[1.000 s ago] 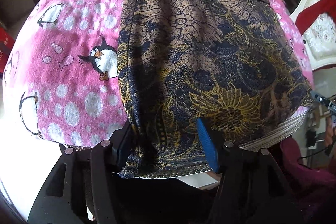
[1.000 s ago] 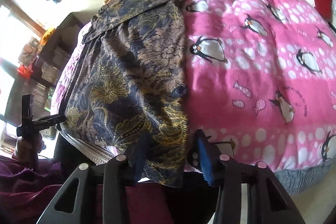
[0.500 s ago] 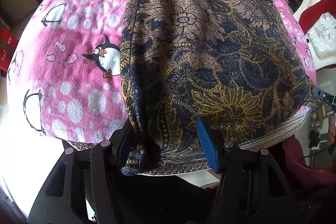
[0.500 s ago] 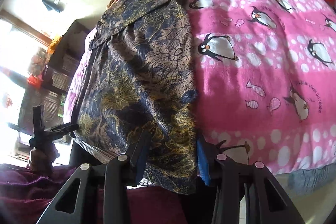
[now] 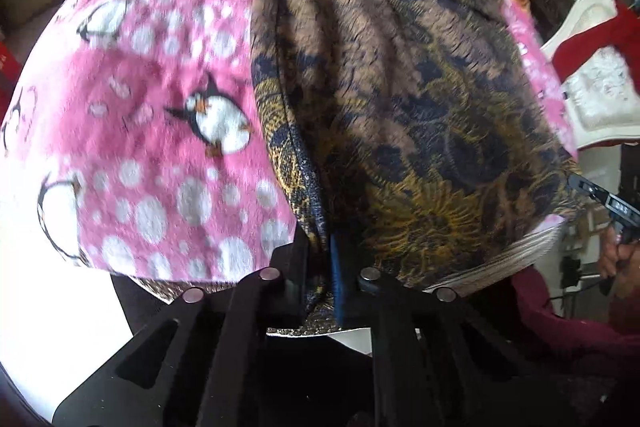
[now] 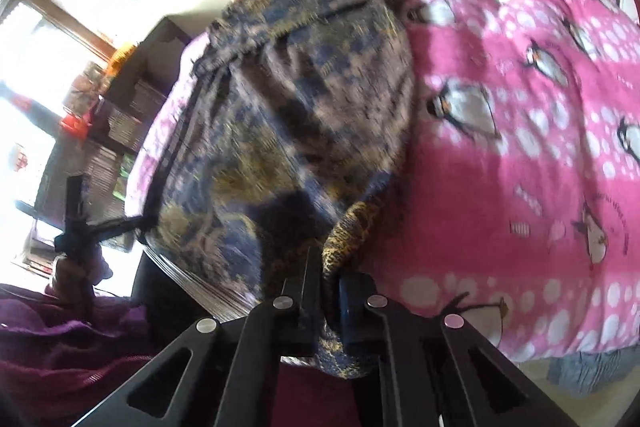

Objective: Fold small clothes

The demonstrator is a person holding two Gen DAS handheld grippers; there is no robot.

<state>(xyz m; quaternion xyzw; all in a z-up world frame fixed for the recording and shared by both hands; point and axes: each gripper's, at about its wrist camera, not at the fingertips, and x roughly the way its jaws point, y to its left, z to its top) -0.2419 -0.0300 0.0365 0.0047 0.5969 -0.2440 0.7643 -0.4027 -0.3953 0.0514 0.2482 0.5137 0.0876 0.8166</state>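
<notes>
Both clamped tight now, left gripper [image 5: 325, 267] and right gripper [image 6: 330, 287] each pinching a bunched near corner of the thin floral-print garment [image 5: 400, 75], spread over the fleecy pink penguin blanket [image 5: 152, 99].

The blanket [image 5: 132, 131] looks soft and fuzzy (pink, with penguins); the patterned cloth [image 5: 400, 75] is thin, maybe woven.

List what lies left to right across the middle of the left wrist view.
Penguin blanket → patterned garment → strip of the same blanket past its right edge → white chair.
</notes>
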